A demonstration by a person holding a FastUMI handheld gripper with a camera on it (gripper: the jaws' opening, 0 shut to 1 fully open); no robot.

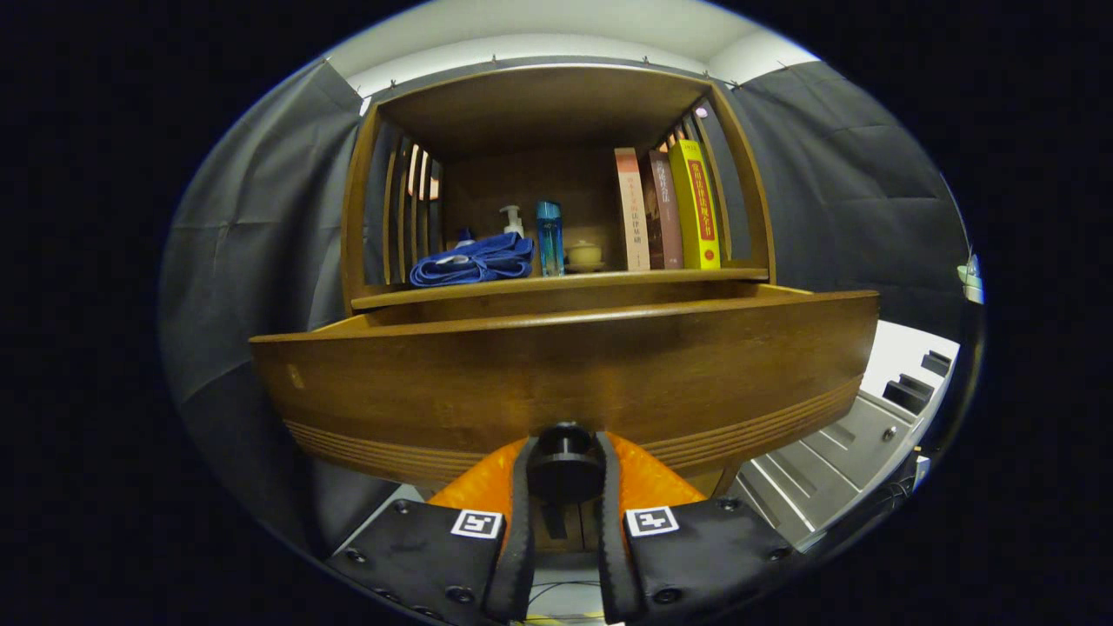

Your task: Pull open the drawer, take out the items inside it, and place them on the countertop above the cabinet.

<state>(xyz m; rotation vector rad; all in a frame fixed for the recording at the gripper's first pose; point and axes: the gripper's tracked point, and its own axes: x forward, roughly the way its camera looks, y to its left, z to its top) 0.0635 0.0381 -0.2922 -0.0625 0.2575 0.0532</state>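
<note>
Now tongs (565, 474) clamped on drawer knob (565, 456); drawer (565, 374) front pulled out beyond countertop (556, 285) edge.

On the countertop (556, 280) above the drawer (565, 374), a folded cloth (474, 260) lies left of upright books (668, 209).

Three books (668, 209), two bottles (549, 236), one cloth (474, 259), one drawer (565, 374).

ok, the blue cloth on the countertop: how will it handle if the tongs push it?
The blue cloth lies in loose folds, so it is probably floppy and light, likely to bunch rather than slide whole. The tongs are closed on the drawer knob.
</note>
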